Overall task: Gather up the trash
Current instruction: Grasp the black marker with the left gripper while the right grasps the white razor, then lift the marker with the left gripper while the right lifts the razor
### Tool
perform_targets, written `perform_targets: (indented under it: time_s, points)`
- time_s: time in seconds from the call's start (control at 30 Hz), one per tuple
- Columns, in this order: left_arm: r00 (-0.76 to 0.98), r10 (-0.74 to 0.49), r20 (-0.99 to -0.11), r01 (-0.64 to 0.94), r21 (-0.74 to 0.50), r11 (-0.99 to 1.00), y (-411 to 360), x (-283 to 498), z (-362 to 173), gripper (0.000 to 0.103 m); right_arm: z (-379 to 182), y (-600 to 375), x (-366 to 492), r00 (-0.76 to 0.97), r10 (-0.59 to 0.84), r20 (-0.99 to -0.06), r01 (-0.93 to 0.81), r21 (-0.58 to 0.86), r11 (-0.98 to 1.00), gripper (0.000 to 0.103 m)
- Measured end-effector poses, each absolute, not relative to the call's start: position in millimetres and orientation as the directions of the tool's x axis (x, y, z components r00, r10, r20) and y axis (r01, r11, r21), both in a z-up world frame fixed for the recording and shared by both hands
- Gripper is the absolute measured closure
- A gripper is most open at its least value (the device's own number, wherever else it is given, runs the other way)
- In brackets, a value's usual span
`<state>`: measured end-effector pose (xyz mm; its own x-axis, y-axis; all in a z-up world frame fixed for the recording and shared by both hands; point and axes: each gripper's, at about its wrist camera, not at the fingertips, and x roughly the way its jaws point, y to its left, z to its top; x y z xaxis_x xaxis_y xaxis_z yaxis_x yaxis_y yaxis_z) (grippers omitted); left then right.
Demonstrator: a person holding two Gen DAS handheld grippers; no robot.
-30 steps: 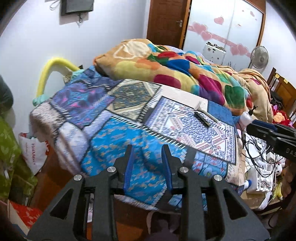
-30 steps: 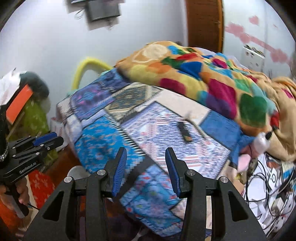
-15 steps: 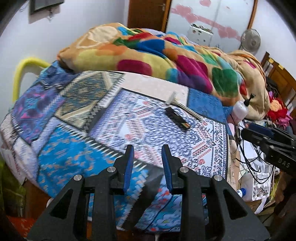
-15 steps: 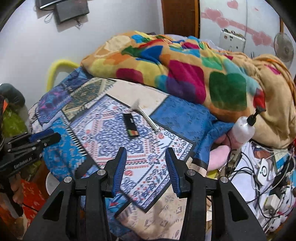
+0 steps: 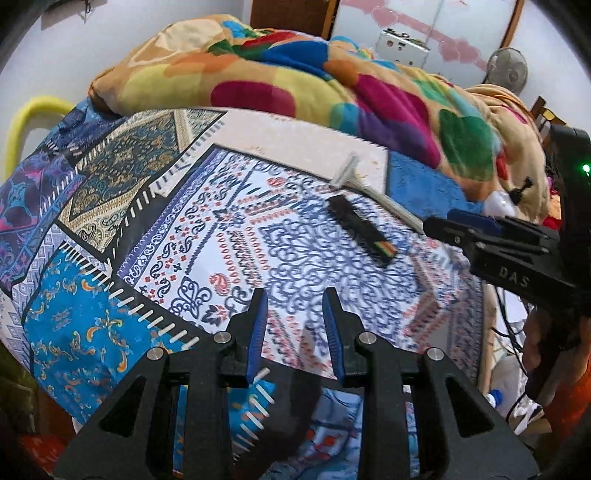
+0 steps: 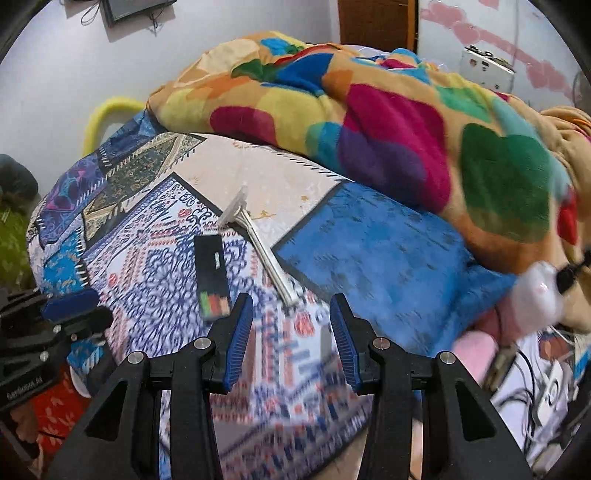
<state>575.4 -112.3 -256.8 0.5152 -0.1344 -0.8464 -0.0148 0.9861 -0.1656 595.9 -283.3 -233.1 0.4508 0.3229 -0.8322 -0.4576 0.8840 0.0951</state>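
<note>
Closing in on the bed point(image 6: 388, 258): both claws, left claw point(image 5: 295, 325) and right claw point(image 6: 291, 332), now nearer, parted, empty. Black wrapper point(image 6: 212, 277) and razor point(image 6: 258, 243) lie mid-bed; pickup pending.

White walls point(image 6: 55, 74), wooden door point(image 6: 376, 22), bed point(image 5: 184, 206) under bright blanket point(image 6: 388, 110)

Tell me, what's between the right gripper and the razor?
Nothing but patterned bedsheet. In the right wrist view, the right gripper sits just short of the razor, both fingers empty.
</note>
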Motion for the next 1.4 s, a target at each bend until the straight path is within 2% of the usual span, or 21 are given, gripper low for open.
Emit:
perform_targets:
  time_s: [0.17, 0.27, 0.33, 0.5, 0.6, 0.93, 1.1, 1.3, 1.37, 1.4]
  points:
    - [0.503, -0.156, -0.850, -0.033, -0.199, 0.980, -106.3, 585.7, -266.5, 0.073, -239.6, -265.1, 603.5, 0.475, 0.315, -0.822, -0.519, 0.028, 0.855, 0.065]
    - [0.510, -0.157, -0.846, -0.028, -0.199, 0.980, -108.5, 592.0, -266.6, 0.073, -241.3, -258.5, 602.9, 0.479, 0.325, -0.815, -0.553, 0.008, 0.833, 0.073]
    - [0.514, -0.175, -0.840, -0.014, -0.212, 0.977, -112.7, 595.9, -265.3, 0.073, -244.8, -256.0, 604.7, 0.474, 0.318, -0.821, -0.560, -0.003, 0.828, 0.075]
    - [0.522, -0.209, -0.827, 0.011, -0.238, 0.971, -124.7, 602.7, -260.6, 0.073, -246.6, -254.8, 604.5, 0.476, 0.311, -0.823, -0.589, -0.036, 0.808, 0.093]
    - [0.516, -0.230, -0.825, 0.028, -0.252, 0.967, -133.6, 608.7, -260.0, 0.073, -246.4, -258.1, 599.2, 0.520, 0.266, -0.812, -0.567, -0.095, 0.818, 0.094]
    - [0.491, -0.298, -0.818, 0.062, -0.309, 0.949, -161.0, 632.5, -267.9, 0.073, -243.6, -312.5, 578.6, 0.492, 0.290, -0.821, -0.443, 0.051, 0.895, 0.094]
    - [0.510, -0.230, -0.829, 0.055, -0.235, 0.970, -177.2, 641.5, -272.1, 0.073, -245.0, -317.3, 567.9, 0.475, 0.316, -0.821, -0.443, 0.087, 0.892, 0.094]
    - [0.560, -0.092, -0.823, 0.063, -0.069, 0.996, -200.0, 645.3, -275.5, 0.073, -246.8, -311.0, 566.6, 0.487, 0.308, -0.818, -0.444, 0.072, 0.893, 0.094]
    - [0.576, -0.072, -0.814, 0.067, -0.040, 0.997, -203.2, 645.6, -277.1, 0.074, -247.6, -311.4, 566.9, 0.487, 0.312, -0.816, -0.441, 0.079, 0.894, 0.094]
    - [0.579, -0.074, -0.812, 0.066, -0.043, 0.997, -202.9, 645.8, -277.2, 0.078, -247.5, -312.2, 567.0, 0.485, 0.315, -0.816, -0.440, 0.085, 0.894, 0.094]
